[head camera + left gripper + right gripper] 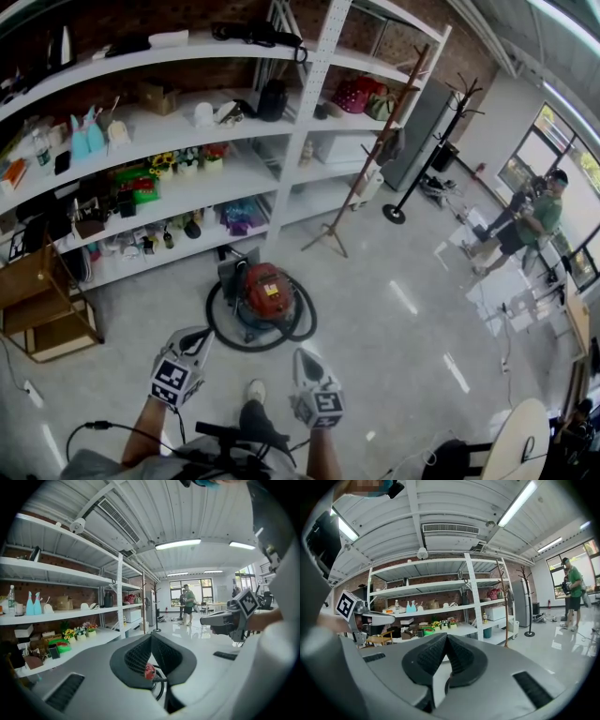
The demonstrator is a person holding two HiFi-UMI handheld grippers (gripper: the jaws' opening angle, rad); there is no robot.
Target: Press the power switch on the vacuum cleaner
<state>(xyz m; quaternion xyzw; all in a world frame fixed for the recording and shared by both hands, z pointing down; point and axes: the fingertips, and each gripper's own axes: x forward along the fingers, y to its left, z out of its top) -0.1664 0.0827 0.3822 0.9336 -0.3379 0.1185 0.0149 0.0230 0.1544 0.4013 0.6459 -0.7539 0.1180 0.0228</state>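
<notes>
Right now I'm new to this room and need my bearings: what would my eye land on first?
The red vacuum cleaner stands on the pale floor just ahead, its black hose looped around it, in front of long white shelves crowded with small items. Nearer, the left gripper and right gripper hang above the floor, jaws together, holding nothing. A person stands far right by the windows.

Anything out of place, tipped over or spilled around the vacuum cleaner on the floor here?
Nothing stands out. The vacuum cleaner sits upright on the floor in front of the shelves, with its hose coiled round it. No spill shows on the floor.
</notes>
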